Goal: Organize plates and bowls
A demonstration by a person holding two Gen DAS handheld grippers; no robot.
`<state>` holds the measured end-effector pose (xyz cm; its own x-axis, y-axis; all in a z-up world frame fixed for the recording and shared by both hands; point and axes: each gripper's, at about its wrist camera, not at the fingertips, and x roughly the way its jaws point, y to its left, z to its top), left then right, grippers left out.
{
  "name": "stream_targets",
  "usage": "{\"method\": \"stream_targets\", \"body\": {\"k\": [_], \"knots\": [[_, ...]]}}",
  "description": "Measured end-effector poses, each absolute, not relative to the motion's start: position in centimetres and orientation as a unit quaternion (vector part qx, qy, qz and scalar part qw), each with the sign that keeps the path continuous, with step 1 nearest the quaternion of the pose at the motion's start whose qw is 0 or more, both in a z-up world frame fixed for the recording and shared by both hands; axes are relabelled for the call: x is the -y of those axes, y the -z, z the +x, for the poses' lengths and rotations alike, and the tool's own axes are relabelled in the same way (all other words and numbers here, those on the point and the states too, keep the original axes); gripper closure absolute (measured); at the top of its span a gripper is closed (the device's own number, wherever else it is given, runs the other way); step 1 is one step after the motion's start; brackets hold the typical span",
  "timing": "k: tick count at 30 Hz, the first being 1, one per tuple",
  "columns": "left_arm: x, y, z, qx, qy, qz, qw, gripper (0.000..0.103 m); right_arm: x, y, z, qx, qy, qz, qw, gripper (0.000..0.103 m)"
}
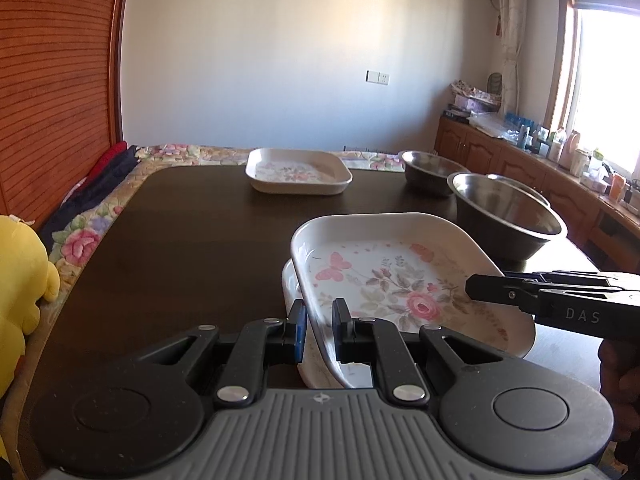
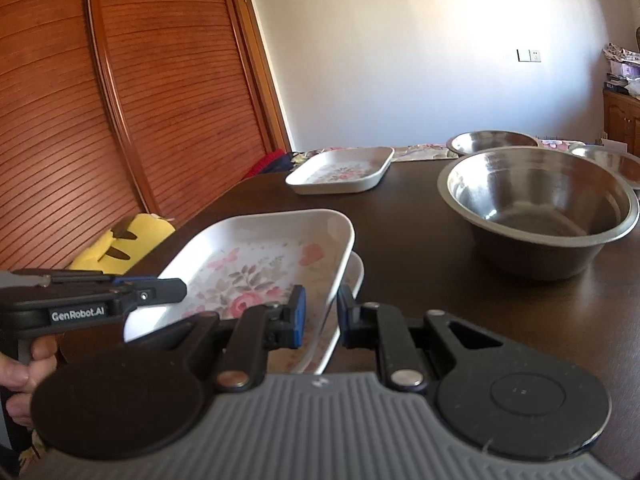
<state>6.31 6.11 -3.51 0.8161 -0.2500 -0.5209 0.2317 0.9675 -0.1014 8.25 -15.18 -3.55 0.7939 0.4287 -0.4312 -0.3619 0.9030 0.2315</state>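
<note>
A white square plate with a pink rose and butterfly print hangs tilted over a second, similar plate lying on the dark table. My left gripper is shut on the tilted plate's near left rim. My right gripper is shut on its right rim. A third floral plate rests at the table's far side. A large steel bowl stands to the right, and a smaller one behind it.
Another steel bowl shows at the far right edge. A yellow plush toy sits by the table's left edge, beside a ribbed wooden door. A floral cover lies left of the table. Cluttered wooden cabinets line the window wall.
</note>
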Motion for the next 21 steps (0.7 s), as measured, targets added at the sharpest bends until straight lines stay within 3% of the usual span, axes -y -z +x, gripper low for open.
{"method": "stream_targets", "body": {"k": [21], "knots": [[-5.38,4.49,6.93,-0.270,0.115,0.004,0.956,0.089,14.93,4.60,8.34,-0.244,-0.199,0.074,0.946,0.084]]}}
